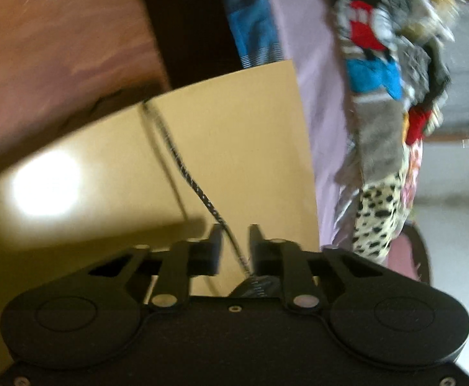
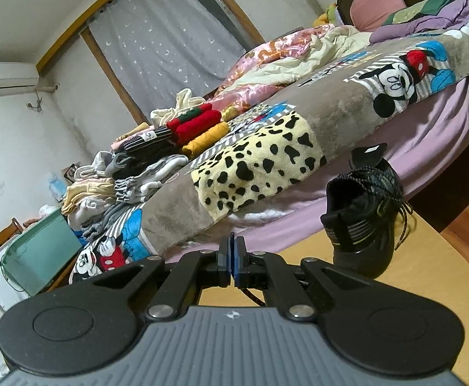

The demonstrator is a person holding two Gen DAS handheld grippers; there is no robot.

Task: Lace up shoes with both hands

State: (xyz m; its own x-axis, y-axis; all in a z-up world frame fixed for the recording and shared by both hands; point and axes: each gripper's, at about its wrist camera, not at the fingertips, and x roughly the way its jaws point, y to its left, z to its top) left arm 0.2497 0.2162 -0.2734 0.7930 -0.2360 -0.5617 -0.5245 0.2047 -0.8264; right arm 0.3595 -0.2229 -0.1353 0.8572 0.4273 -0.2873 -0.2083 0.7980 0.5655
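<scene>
I saw the bed (image 2: 298,148) beside the tan table (image 2: 427,273), where the black shoe (image 2: 359,218) stood upright. My right gripper (image 2: 232,259) was pinched fully closed. My left gripper (image 1: 236,244) showed a narrow gap, the speckled lace (image 1: 183,167) running through; I couldn't tell whether the pads gripped it.

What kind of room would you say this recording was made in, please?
Most likely a bedroom: a bed with a cartoon blanket, folded clothes piled on it, and a curtained window.

Left view motion-blurred, glare on tabletop (image 1: 46,186).
</scene>
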